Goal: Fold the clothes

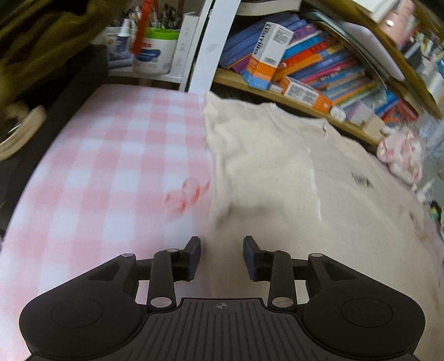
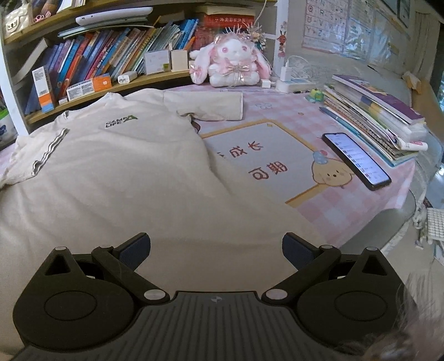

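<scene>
My left gripper (image 1: 222, 257) hangs over the left edge of the shirt (image 1: 291, 177), its fingers (image 1: 194, 250) parted by a narrow gap with nothing between them. My right gripper (image 2: 216, 250) has its fingers (image 2: 136, 247) spread wide and empty above the lower part of the shirt (image 2: 111, 172).

The cream shirt lies flat, front up, on the bench (image 2: 360, 200), which carries a pink checked cover (image 1: 111, 166). The chest logo (image 2: 120, 121) reads "CAMP LIFE" in dark letters beside a green triangle. One sleeve (image 2: 211, 107) lies flat toward the plush rabbit (image 2: 231, 62).

Right of the shirt, a printed panel (image 2: 263, 161) on the cover shows red Chinese characters, upside down from my side. A phone (image 2: 356, 161) with its screen lit lies beside a book stack (image 2: 374, 119). The wall chart (image 2: 327, 25) shows the letters Q, R, S, T, V, Y, Z. Writing on the shelf books (image 2: 111, 55) is too small to read.
</scene>
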